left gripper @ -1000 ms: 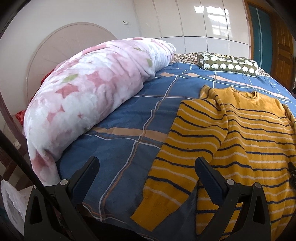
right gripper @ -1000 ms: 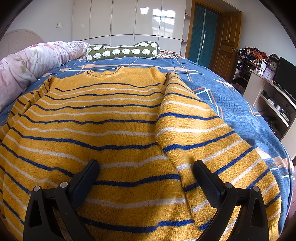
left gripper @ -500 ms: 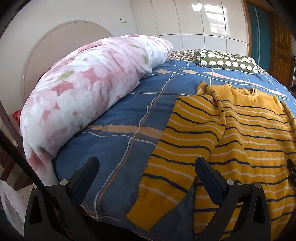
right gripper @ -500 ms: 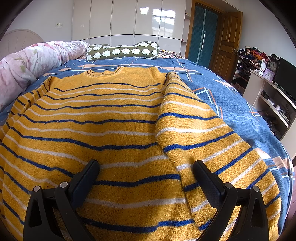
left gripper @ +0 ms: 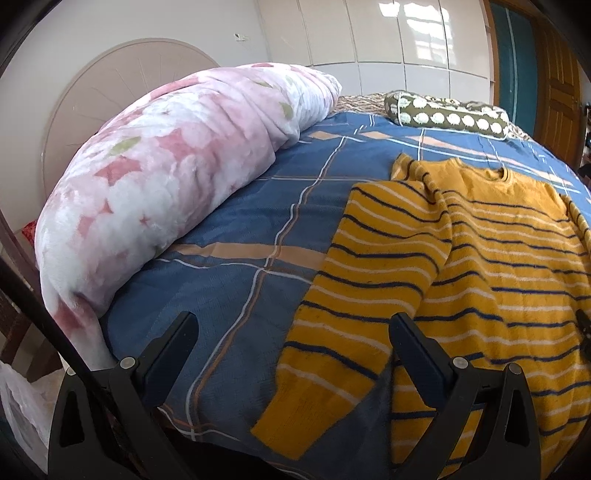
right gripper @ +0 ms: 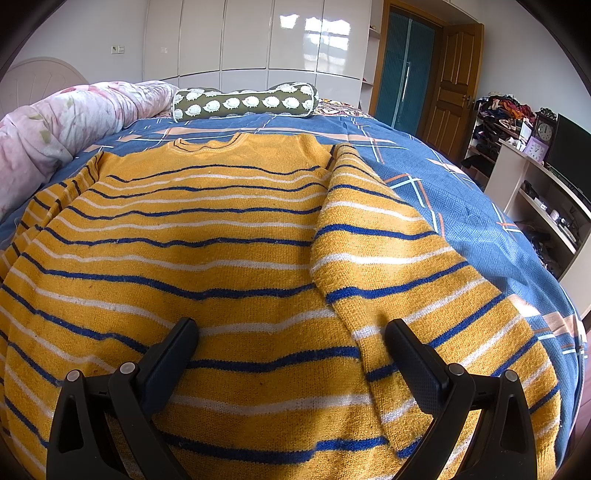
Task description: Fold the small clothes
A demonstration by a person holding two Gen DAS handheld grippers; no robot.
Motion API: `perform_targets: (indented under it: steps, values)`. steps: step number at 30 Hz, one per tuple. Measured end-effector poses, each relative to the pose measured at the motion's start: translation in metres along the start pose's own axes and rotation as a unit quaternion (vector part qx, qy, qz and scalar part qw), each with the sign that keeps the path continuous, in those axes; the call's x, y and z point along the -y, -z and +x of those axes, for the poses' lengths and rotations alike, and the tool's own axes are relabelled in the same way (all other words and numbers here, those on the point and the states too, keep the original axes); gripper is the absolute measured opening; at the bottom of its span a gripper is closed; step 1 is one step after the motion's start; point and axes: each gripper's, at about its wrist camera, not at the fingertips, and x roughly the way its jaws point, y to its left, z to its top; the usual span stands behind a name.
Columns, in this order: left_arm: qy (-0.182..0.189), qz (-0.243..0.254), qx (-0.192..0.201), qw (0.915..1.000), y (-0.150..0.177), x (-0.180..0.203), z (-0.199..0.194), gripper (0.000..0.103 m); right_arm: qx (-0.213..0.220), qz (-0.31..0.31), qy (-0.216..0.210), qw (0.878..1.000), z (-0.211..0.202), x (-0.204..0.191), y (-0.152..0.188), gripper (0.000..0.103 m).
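Sweater (right gripper: 229, 236) flat on bedspread (left gripper: 236, 229) | both fingers spread (no legible writing)

Left tool (left gripper: 293, 334) and right tool (right gripper: 291, 341) both spread wide, gripping nothing.

The left tool (left gripper: 293, 334) hangs over the near edge of the bed (left gripper: 236, 288), its two black fingers (left gripper: 170, 347) spread wide with nothing between them; the left finger lies over the blue checked cover, the right one over the sweater (left gripper: 491, 266); the yellow sweater with dark and white stripes lies flat on the cover, neck toward the far side, one sleeve (left gripper: 343, 306) running down toward the near edge; whether the fingers touch the cloth cannot be told; a pink flowered quilt (left gripper: 166, 177) is rolled along the left side of the bed against a round pale headboard (left gripper: 110, 85); a green bolster (left gripper: 447, 116) with pale spots lies across the far end; white cupboards (left gripper: 388, 33) and a brown door (left gripper: 559, 81) stand behind.
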Motion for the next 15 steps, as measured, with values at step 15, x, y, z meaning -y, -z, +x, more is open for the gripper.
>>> perform_targets:
  steps: [15]
  values:
    - [0.159,-0.025,-0.04,0.9862,0.03,-0.049,0.036,0.099,-0.001,-0.002,0.004,1.0,-0.001,0.002,0.002,0.103]
